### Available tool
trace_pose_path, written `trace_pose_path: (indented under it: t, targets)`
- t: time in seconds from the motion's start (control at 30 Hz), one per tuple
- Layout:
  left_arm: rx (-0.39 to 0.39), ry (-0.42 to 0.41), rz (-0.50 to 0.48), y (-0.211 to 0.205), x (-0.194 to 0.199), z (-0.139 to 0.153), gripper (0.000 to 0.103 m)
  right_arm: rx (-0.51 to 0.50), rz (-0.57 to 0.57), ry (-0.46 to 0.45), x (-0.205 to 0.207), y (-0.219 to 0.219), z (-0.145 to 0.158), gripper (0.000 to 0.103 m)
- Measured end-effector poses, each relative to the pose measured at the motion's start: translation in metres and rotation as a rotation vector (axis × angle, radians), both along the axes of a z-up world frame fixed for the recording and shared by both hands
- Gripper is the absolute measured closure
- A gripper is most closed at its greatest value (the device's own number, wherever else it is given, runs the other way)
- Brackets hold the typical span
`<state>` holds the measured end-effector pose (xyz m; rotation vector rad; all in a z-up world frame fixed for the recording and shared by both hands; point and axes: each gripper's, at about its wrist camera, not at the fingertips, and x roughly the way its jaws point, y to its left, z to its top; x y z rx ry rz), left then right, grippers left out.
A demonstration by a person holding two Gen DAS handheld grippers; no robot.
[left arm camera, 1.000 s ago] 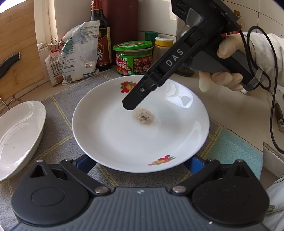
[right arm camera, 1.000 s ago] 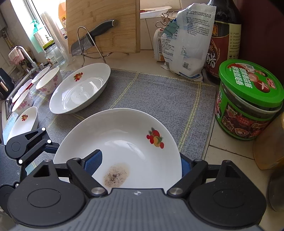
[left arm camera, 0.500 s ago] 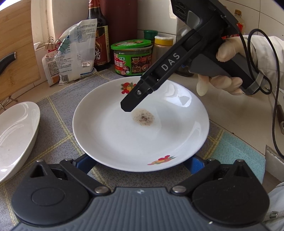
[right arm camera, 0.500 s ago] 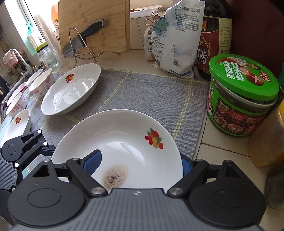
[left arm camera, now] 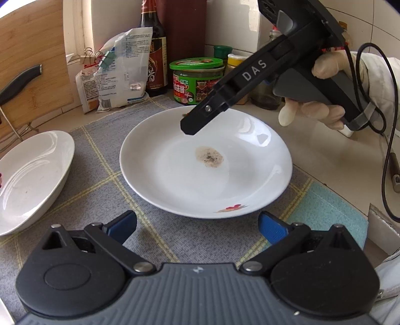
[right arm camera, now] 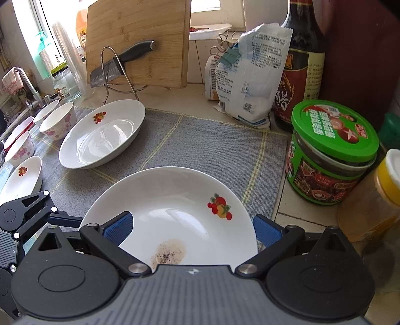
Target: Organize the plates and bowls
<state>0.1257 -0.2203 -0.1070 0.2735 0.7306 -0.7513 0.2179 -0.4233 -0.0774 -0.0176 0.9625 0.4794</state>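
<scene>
plate (right arm camera: 175, 200) near edge hidden, gripper-covered

The room is a kitchen. The wall (left arm camera: 250, 22) is made of white tiles. A pale counter (right arm camera: 172, 97) runs along it, and a grey cloth mat (right arm camera: 212, 147) with thin yellow lines lies on top. A wooden cutting board (right arm camera: 140, 42) leans against the wall, with a black-handled knife (right arm camera: 122, 62) resting in a wire rack in front of it. Bright daylight comes in through a window (right arm camera: 27, 32) on the far left. A tap (right arm camera: 25, 82) stands near that window.
</scene>
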Motion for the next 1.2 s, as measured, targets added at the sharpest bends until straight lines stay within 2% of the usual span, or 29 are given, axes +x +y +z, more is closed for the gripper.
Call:
trace_pose_path:
  t: [0.37, 0.63, 0.77, 1.07, 1.2]
  targets:
    - [-0.036, -0.046, 0.130, 0.029, -0.030, 0.036, 0.001, 0.031, 0.033, -0.094, -0.023, 0.033, 0.037, 0.000]
    - [-0.026, -0.081, 0.280, 0.071, -0.045, 0.049, 0.001, 0.024, 0.063, -0.160, -0.048, 0.073, 0.048, 0.000]
    - [-0.026, -0.095, 0.334, 0.095, -0.059, 0.053, 0.001, 0.032, 0.064, -0.163, -0.063, 0.098, 0.051, 0.000]
    - [-0.029, -0.087, 0.342, 0.157, -0.083, 0.057, 0.001, 0.029, 0.049, -0.149, -0.095, 0.158, 0.053, 0.000]
    - [-0.026, -0.087, 0.323, 0.181, -0.088, 0.057, 0.001, 0.040, 0.029, -0.116, -0.107, 0.181, 0.048, 0.000]
